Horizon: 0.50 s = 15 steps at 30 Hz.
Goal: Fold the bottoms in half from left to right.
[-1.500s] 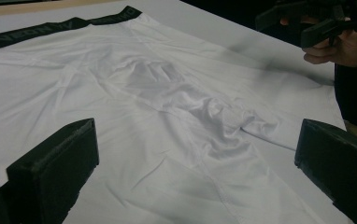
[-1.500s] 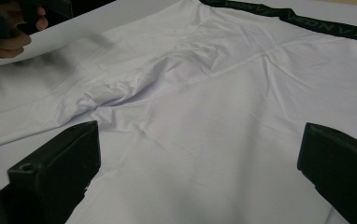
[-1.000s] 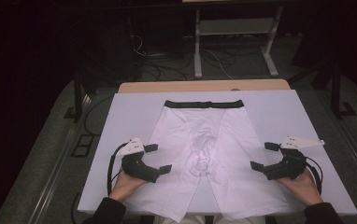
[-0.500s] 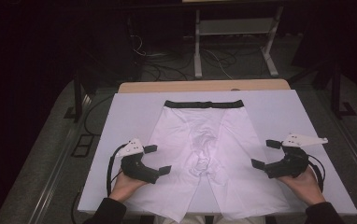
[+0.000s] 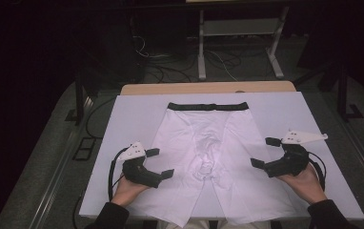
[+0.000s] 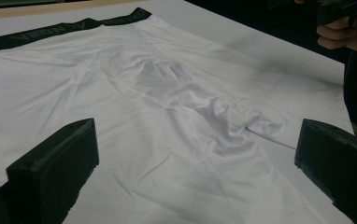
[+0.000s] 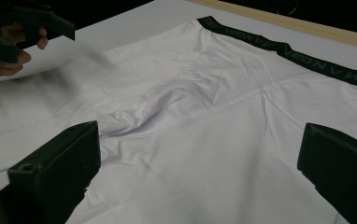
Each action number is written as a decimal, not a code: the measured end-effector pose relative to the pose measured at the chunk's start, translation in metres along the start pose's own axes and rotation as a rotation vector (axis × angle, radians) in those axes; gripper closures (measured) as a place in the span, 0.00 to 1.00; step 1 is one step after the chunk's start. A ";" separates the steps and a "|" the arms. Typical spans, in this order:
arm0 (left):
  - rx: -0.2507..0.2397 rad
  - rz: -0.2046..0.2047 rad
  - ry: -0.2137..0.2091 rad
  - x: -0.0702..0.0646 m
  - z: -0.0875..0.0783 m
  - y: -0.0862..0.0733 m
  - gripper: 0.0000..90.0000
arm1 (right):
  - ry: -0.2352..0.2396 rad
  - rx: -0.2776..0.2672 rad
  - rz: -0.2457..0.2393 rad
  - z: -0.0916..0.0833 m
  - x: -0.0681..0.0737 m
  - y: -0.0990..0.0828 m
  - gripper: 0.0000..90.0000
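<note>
— Where do you stand?
— The white shorts (image 5: 208,152) lie flat mid-frame, waistband at top. Your left gripper (image 5: 155,164) and right gripper (image 5: 265,153) flank them, jaws wide apart, holding nothing.
— Next?
— Probably folding: you'd pinch each leg's outer edge.

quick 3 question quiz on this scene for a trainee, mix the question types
1. True or false: the left tongs are shut on the white shorts.
2. The black waistband lies at which edge of the shorts? A) the edge far from the person B) the edge near the person C) the person's left edge
3. Fill in: both the left tongs and the right tongs stand ____, one at each side of the shorts.

Key
1. False: their jaws stand wide apart and hold nothing.
2. A.
3. Open.
</note>
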<state>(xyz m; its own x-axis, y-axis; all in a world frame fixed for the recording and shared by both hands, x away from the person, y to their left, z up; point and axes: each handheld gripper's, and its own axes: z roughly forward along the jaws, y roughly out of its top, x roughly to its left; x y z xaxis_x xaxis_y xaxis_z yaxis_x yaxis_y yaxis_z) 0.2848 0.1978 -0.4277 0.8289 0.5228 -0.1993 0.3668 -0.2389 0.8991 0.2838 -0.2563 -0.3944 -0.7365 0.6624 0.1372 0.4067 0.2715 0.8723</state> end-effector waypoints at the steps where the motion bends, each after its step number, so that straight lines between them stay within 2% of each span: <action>1: -0.002 0.002 0.001 0.000 0.000 0.000 0.00 | 0.002 0.000 -0.001 0.001 0.000 0.002 0.00; 15: -0.005 0.001 0.000 0.000 -0.001 0.000 0.00 | 0.016 0.001 -0.020 0.016 0.002 0.019 0.00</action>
<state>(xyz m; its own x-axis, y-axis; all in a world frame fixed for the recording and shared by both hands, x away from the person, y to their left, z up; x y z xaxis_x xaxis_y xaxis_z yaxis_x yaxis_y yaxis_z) 0.2843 0.1987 -0.4274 0.8290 0.5229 -0.1985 0.3642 -0.2353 0.9011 0.2989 -0.2388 -0.3846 -0.7530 0.6456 0.1273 0.3924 0.2853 0.8744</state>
